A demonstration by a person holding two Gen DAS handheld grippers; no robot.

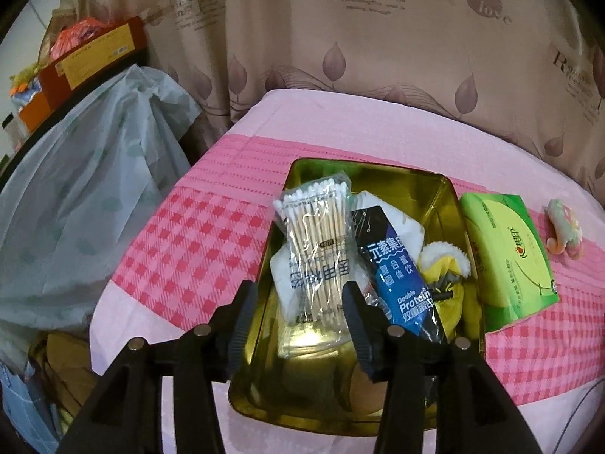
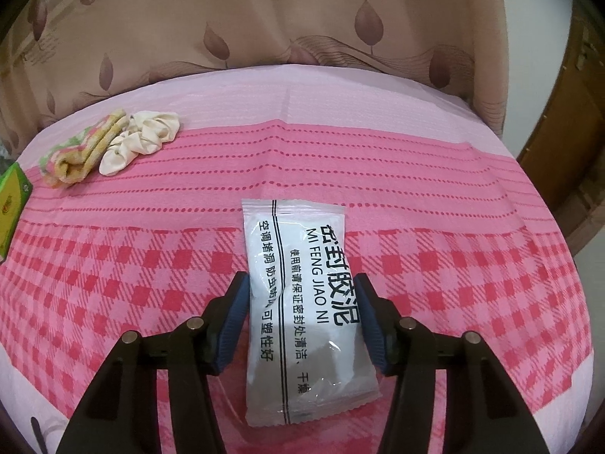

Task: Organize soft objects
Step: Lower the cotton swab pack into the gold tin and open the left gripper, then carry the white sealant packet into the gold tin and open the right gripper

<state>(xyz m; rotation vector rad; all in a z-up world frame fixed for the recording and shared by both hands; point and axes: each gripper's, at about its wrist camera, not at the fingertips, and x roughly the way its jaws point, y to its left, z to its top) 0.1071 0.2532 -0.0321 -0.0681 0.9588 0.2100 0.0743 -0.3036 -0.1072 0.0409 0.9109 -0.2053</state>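
In the left wrist view my left gripper [image 1: 298, 295] is open over a gold metal tin [image 1: 450, 196]. A clear bag of cotton swabs [image 1: 315, 242] lies in the tin between the fingers, beside a blue protein-drink sachet [image 1: 397, 268], white packets and a yellow-white cloth [image 1: 446, 265]. In the right wrist view my right gripper [image 2: 302, 291] is open around a white sealing-clay packet [image 2: 302, 295] lying flat on the pink checked cloth [image 2: 453, 265]; the pads stand beside its edges.
A green tissue pack [image 1: 506, 249] lies right of the tin, its corner also in the right wrist view [image 2: 11, 204]. A folded striped cloth [image 2: 79, 151] and a cream scrunchie [image 2: 143, 140] lie far left. A curtain [image 1: 340, 38] hangs behind. A plastic-covered pile [image 1: 83, 196] stands left.
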